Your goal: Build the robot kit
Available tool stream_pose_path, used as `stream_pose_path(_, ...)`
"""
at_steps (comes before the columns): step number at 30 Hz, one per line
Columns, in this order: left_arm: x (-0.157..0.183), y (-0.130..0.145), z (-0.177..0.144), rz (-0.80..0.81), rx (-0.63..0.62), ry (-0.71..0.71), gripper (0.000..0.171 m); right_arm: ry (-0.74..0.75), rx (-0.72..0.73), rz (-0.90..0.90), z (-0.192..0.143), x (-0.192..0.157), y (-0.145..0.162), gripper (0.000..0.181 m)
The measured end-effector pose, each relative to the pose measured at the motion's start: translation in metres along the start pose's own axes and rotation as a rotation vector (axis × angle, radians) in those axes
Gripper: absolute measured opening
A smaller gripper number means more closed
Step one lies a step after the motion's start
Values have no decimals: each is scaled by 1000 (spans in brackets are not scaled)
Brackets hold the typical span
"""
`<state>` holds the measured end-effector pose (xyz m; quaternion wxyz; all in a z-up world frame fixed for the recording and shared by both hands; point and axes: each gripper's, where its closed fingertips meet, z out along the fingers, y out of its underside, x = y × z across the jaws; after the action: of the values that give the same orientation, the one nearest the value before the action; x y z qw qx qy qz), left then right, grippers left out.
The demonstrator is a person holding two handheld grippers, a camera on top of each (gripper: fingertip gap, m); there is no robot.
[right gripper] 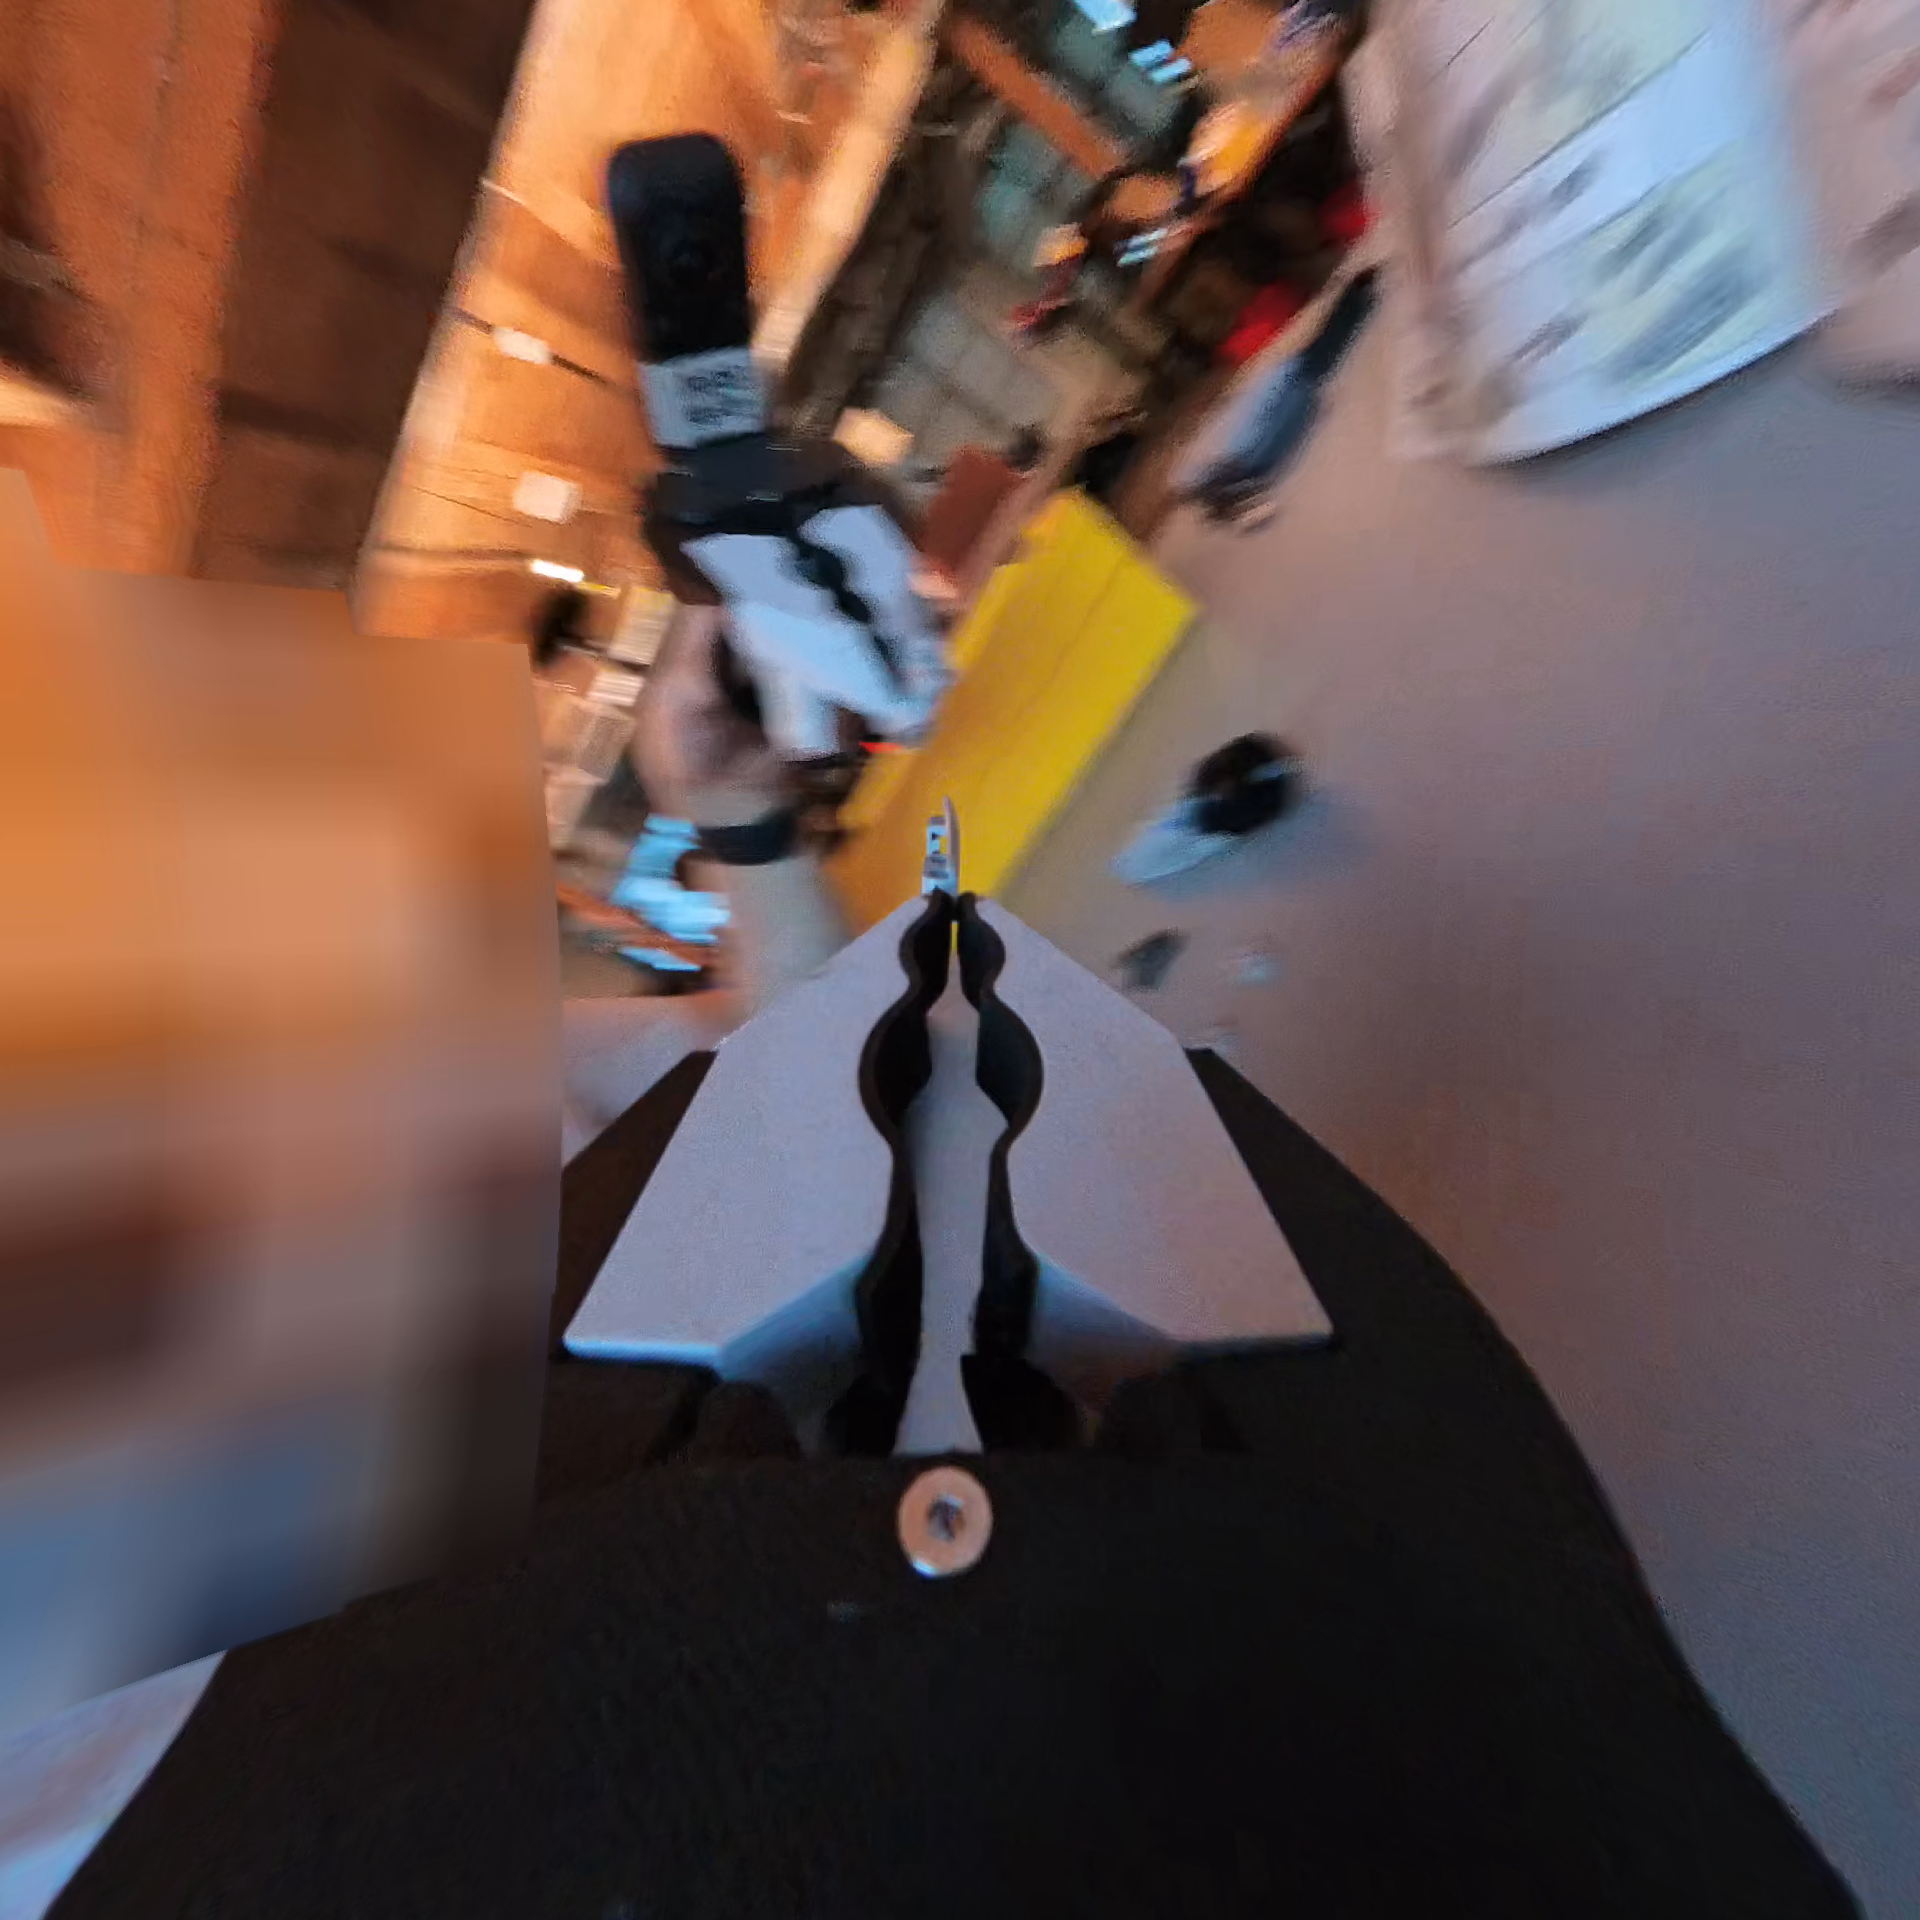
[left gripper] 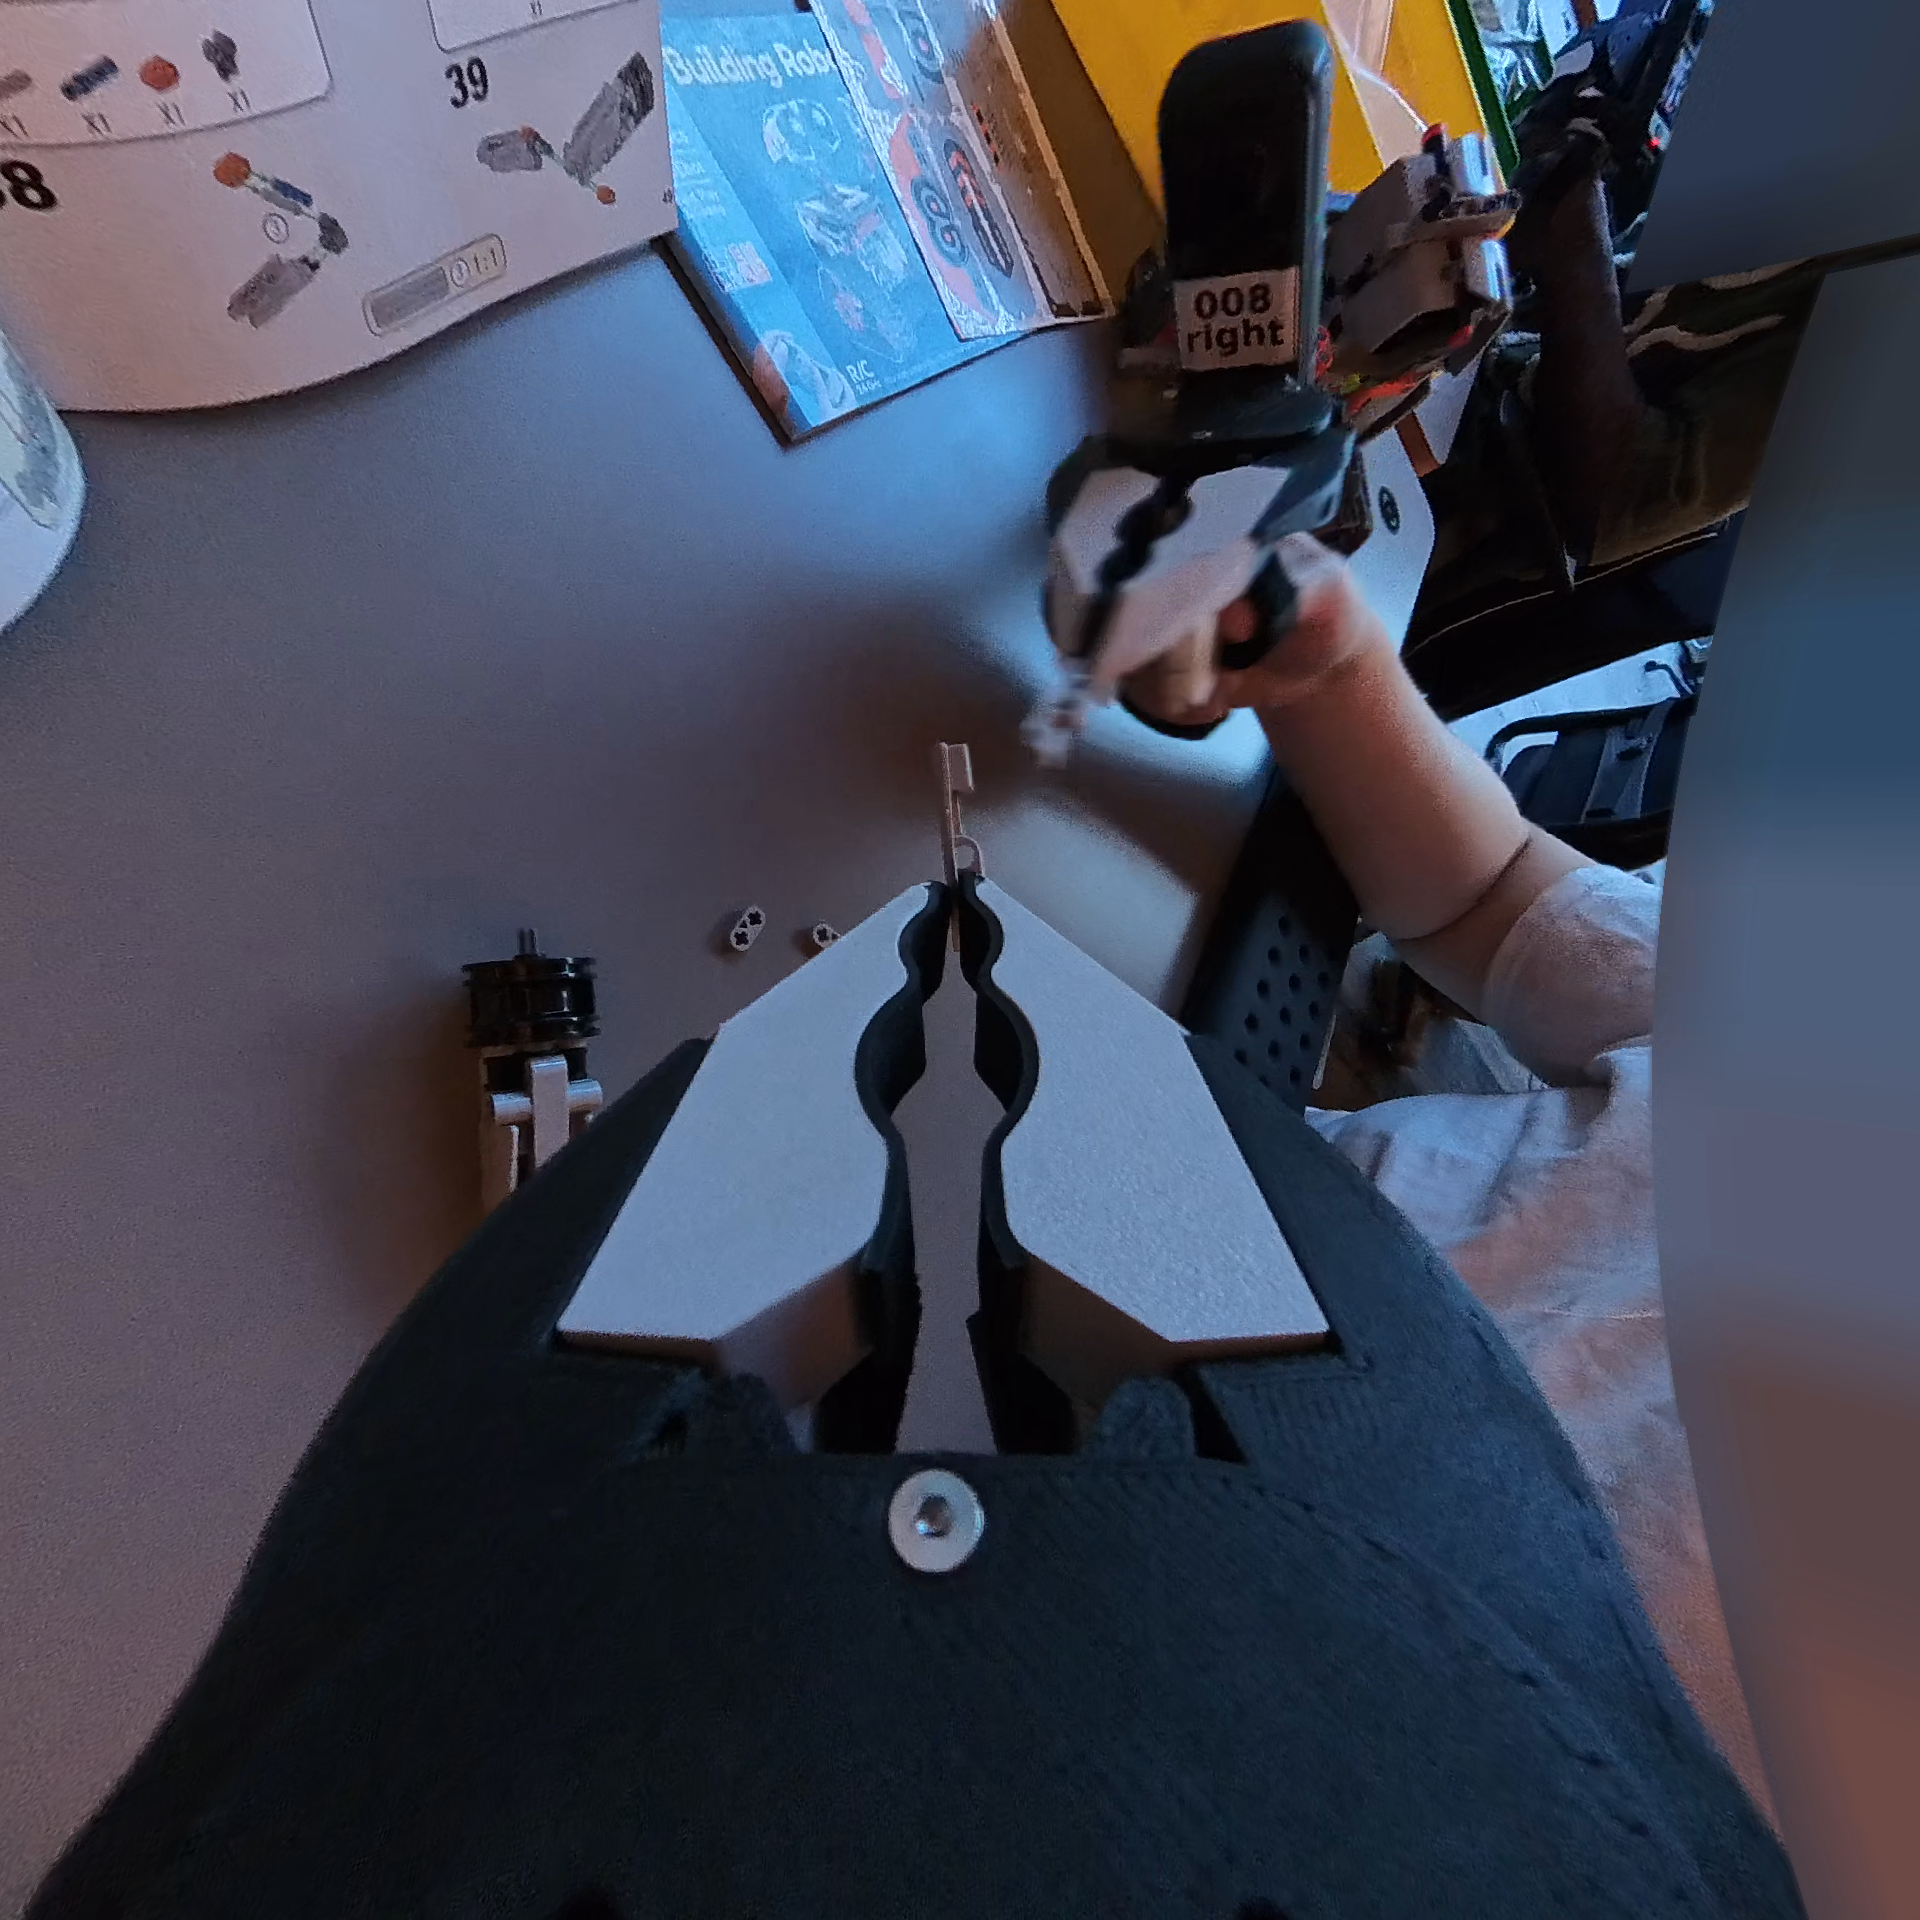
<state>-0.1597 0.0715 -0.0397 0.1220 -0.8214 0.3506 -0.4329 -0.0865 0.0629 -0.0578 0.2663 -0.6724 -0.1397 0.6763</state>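
My left gripper (left gripper: 953,894) is shut on a thin light-grey building-toy beam (left gripper: 956,805) that sticks up past its fingertips, above the grey table (left gripper: 520,675). My right gripper (right gripper: 953,906) is shut on a small light-grey toy piece (right gripper: 940,847). In the left wrist view the right gripper (left gripper: 1081,665) is held by a hand (left gripper: 1226,644) up and to the right, with its small grey piece (left gripper: 1055,717) close to the beam's top but apart from it. The right wrist view is motion-blurred; the left gripper (right gripper: 821,665) shows there, far ahead.
On the table lie a black pulley-and-axle assembly with grey connectors (left gripper: 530,1039), two tiny white connectors (left gripper: 743,928), an open instruction booklet (left gripper: 312,187), a blue leaflet (left gripper: 790,229), a sticker sheet (left gripper: 935,187), a yellow box (left gripper: 1122,83) and a partly built toy model (left gripper: 1423,249). My hands' fingertips stand some 9 cm from each other.
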Motion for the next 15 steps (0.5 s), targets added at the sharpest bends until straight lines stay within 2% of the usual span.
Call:
stream_pose_path(4,6,-7,-12,26,34,-5,0,404,-160,-449,23,65,-15,0)
stream_pose_path(9,15,-10,-29,49,87,-18,0,438,-307,-536,53,95,-11,0)
stream_pose_path(13,20,-11,-36,67,103,-18,0,452,-422,-588,53,103,2,0)
stream_pose_path(15,19,-11,-37,67,105,-16,0,511,-473,-644,48,113,3,0)
